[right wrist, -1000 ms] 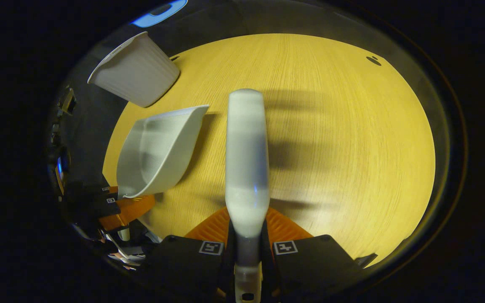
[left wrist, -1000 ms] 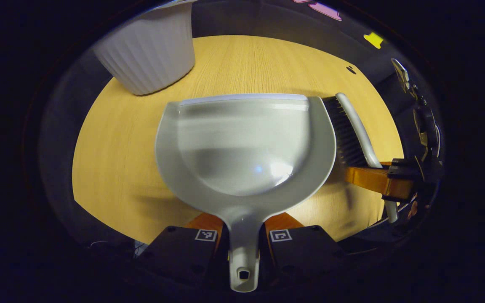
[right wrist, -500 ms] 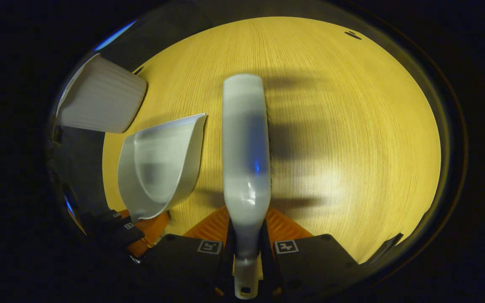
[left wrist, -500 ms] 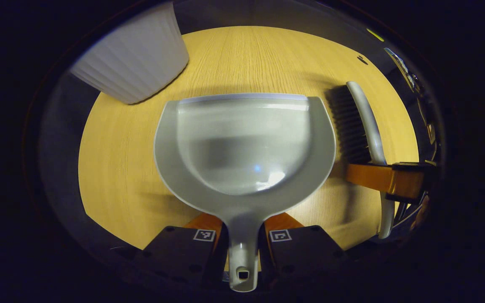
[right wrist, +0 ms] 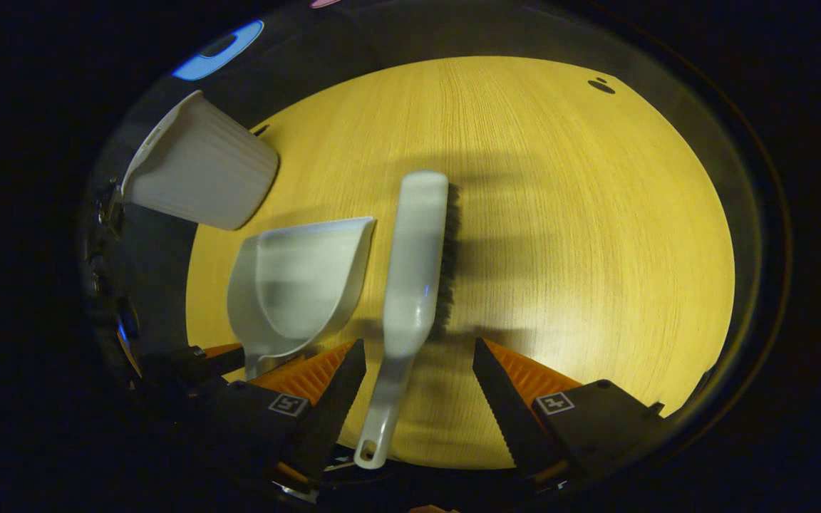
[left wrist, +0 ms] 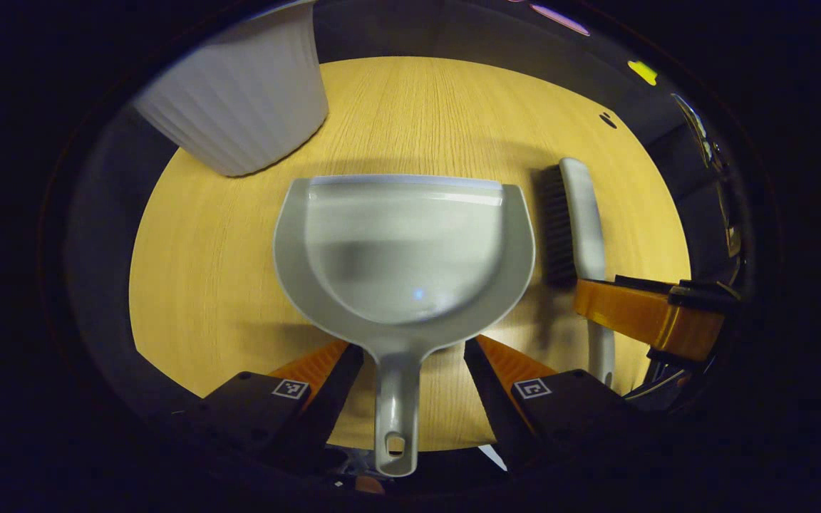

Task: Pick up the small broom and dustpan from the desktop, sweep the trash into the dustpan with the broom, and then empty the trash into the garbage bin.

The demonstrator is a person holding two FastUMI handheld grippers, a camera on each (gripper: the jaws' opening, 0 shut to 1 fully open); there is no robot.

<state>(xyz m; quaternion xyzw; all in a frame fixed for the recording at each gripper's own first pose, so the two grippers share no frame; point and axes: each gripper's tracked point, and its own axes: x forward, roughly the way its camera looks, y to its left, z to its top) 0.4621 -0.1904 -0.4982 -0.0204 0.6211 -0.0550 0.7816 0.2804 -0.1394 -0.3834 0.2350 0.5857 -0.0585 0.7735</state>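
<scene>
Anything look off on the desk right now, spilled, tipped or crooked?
Nothing stands out. The dustpan lies flat, empty, the broom beside it, the bin upright; no trash on the desktop.

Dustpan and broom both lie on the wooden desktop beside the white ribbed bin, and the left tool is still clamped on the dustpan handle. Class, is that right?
Not quite. In the left gripper view the left tool is open, its fingers apart on either side of the dustpan handle. The broom, desktop and white ribbed bin are as stated.
</scene>
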